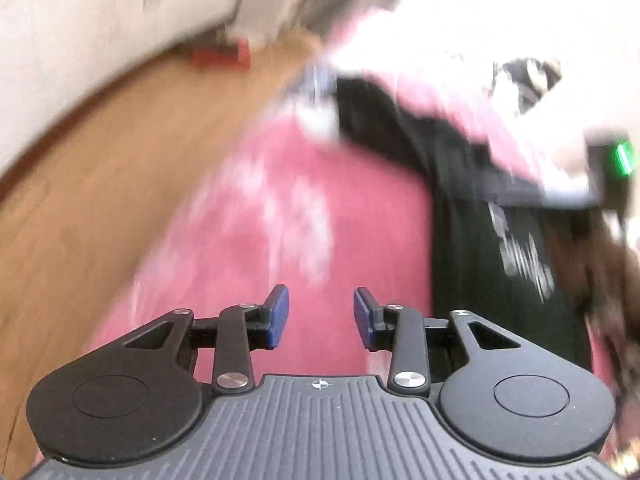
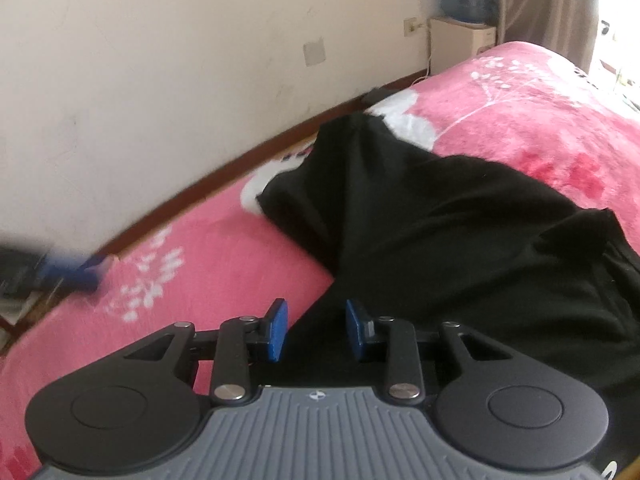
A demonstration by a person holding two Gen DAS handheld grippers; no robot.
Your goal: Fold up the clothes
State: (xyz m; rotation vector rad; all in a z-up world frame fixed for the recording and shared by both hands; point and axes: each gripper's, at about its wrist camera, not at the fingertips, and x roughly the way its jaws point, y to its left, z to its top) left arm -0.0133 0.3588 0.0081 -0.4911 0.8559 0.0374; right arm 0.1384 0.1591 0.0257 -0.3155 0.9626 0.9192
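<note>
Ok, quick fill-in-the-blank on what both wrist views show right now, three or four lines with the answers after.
1. The garment on the blanket is ____ in colour.
2. The blanket is mostly ____ with white flowers.
3. Between the left gripper pads lies only ____.
4. The floor beside the bed looks like ____.

Missing words: black; pink; blanket; wood

Daylight fills both views. In the left wrist view the blanket (image 1: 352, 216) and the floor (image 1: 120, 168) are smeared by motion blur, and the area up and right of the blanket is blown out to white — only the left gripper (image 1: 321, 316) stays sharp. The right wrist view is mostly crisp; glare comes from the upper right, beyond the blanket (image 2: 520, 120), and a blue smear blurs at its left edge. The wall (image 2: 180, 80) bows with fisheye distortion; corners darken.
</note>
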